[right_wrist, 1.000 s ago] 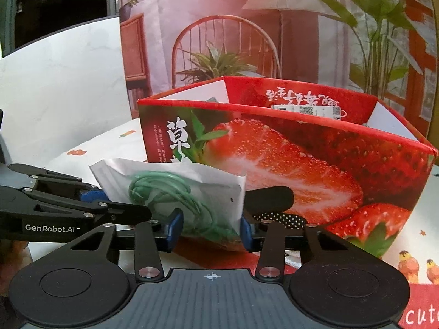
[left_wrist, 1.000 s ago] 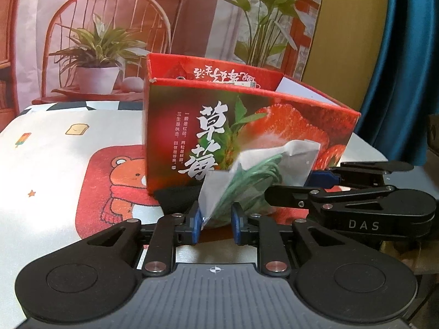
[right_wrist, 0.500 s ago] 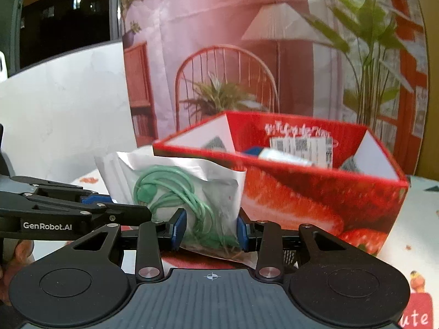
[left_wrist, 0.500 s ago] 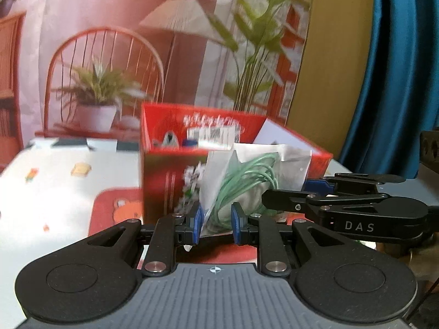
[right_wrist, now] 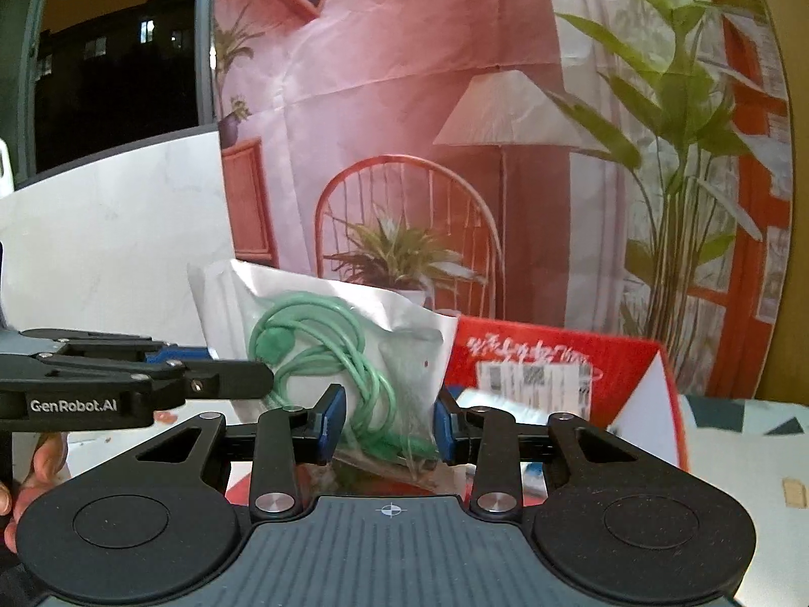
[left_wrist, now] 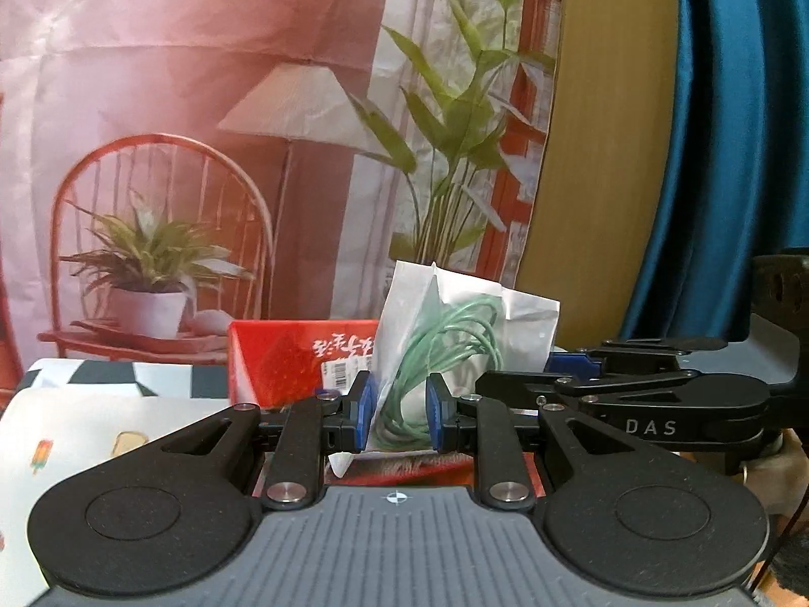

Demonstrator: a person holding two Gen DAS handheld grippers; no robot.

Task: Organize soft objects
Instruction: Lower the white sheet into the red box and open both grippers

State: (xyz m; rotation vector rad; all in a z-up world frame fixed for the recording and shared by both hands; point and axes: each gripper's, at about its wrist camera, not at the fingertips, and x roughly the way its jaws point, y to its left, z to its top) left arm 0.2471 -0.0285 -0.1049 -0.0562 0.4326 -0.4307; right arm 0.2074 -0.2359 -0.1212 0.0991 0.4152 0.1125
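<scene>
Above the tabletop (left_wrist: 91,415) and in front of the red strawberry box (right_wrist: 551,354), both the left tool (left_wrist: 397,417) and right tool (right_wrist: 389,422) clamp the clear pouch (right_wrist: 349,349) of coiled green cable (left_wrist: 445,354), held upright, long axis vertical.

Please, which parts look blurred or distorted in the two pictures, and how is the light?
Left wrist view: warm dim light; the fisheye bends the blue curtain; the bag with green cable looks sharp. Right wrist view: the label in the red box is smeared; the window is dark.
</scene>
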